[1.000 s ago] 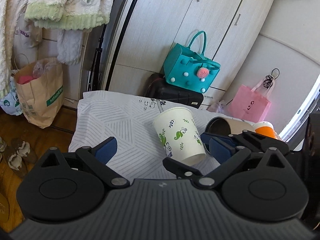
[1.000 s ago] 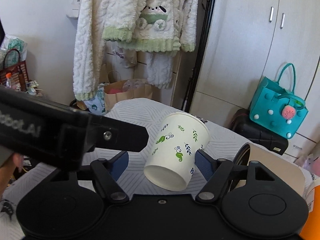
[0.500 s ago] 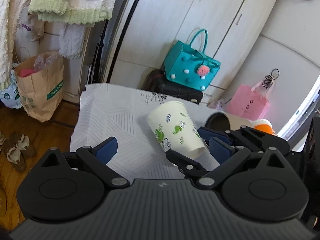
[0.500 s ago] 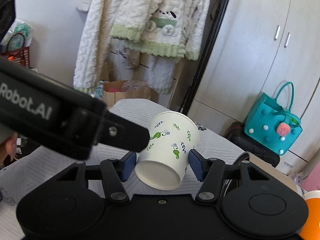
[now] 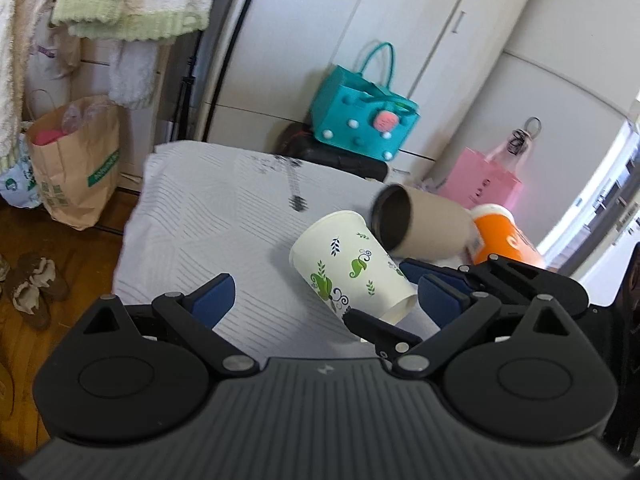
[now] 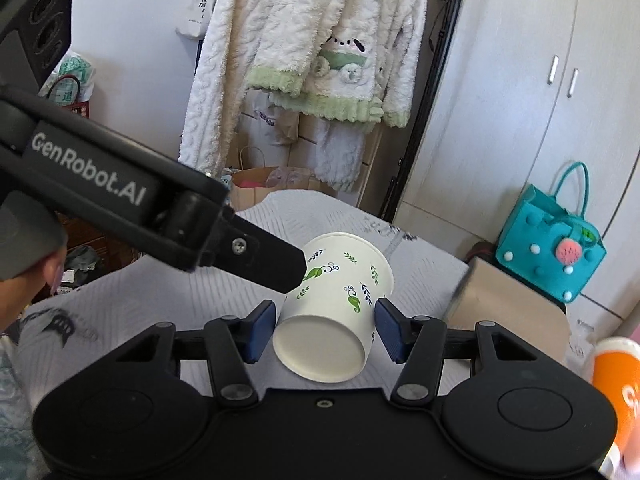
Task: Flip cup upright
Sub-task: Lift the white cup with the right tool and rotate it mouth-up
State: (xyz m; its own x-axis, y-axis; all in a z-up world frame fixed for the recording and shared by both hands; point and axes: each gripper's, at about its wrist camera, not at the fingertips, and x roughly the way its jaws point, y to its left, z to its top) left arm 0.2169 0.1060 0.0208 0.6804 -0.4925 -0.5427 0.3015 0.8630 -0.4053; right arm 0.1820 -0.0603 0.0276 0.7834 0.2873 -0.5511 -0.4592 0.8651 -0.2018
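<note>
A white paper cup [image 6: 334, 308] printed with green leaves lies tilted at lower centre of the right wrist view, its closed base toward the camera and its rim pointing away over the striped tablecloth [image 6: 160, 300]. The right gripper [image 6: 325, 332] brackets the cup low on its body; the blue pads [image 6: 260, 330] sit just beside its walls, and contact cannot be confirmed. The left gripper [image 5: 324, 296] reaches in level from the left of that frame, jaws spread wide, holding nothing. Right of centre in the left wrist view, a brown cup [image 5: 420, 226] lies on its side beside an orange cup [image 5: 506, 238].
</note>
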